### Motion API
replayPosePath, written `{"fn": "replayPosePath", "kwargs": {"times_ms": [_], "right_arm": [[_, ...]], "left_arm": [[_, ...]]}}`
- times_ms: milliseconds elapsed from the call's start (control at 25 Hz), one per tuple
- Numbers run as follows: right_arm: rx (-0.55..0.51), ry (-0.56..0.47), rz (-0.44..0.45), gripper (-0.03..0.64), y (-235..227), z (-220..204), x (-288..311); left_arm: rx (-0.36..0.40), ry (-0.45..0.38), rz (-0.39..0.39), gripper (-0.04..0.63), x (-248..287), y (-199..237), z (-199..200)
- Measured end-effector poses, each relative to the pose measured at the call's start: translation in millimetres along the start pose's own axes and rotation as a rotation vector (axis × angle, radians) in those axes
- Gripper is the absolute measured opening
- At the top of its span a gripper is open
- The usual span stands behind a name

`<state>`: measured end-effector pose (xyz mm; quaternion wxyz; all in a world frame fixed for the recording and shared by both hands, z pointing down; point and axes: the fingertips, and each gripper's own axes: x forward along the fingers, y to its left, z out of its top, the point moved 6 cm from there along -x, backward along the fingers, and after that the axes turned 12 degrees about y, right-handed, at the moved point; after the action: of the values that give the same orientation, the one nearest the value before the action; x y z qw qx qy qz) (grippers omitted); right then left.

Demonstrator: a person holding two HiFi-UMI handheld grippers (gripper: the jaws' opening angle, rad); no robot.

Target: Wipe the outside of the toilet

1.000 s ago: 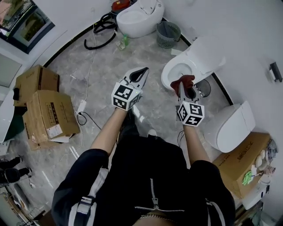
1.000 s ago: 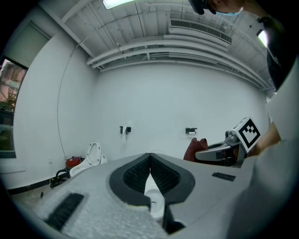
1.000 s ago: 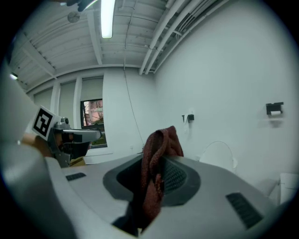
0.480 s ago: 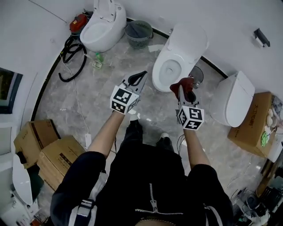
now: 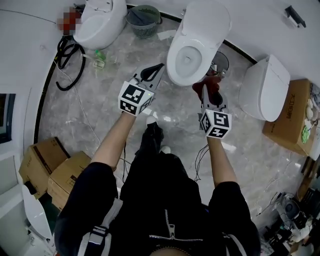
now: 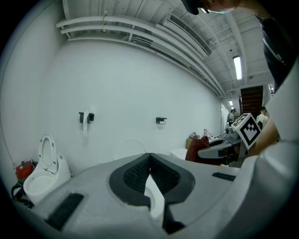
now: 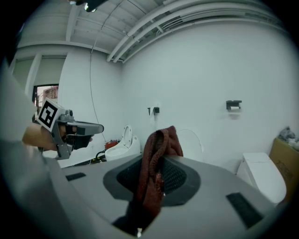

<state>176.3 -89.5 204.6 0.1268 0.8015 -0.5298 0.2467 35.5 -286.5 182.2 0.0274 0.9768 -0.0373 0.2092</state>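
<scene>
— Where's the toilet [image 5: 200, 30]?
— Just ahead, lid up. It looks unwiped: this is the approach.
— Grippers?
— Right gripper [image 5: 206, 94] pinches the cloth [image 5: 210, 86]; left gripper [image 5: 159, 68] is closed, empty.
— Next?
— Probably lower the cloth onto the bowl's outer wall.

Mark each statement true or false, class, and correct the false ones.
1. The right gripper holds a red cloth. True.
2. The left gripper holds a sponge. False: its jaws are shut on nothing.
3. The toilet in front of the person has its lid down. False: the lid is up and the bowl is open.
4. A green basket stands by the wall. True.
</scene>
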Motion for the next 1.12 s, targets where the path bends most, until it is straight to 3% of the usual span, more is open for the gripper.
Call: {"fn": "replayPosePath", "kwargs": {"times_ms": [240, 520, 1120], "right_arm": [[0.017, 0.005, -0.02, 0.087, -10, -79, 16], [0.016, -0.021, -0.05, 0.086, -38, -177, 70], [-0.031, -0.136, -0.098, 0.086, -95, -354, 232]], "left_arm": [[-0.014, -0.009, -0.003, 0.0, 16, -18, -61], [-0.029, -0.017, 0.001, 0.0, 76, -16, -165], [0.074, -0.1, -0.028, 0.002, 211, 13, -356]]}}
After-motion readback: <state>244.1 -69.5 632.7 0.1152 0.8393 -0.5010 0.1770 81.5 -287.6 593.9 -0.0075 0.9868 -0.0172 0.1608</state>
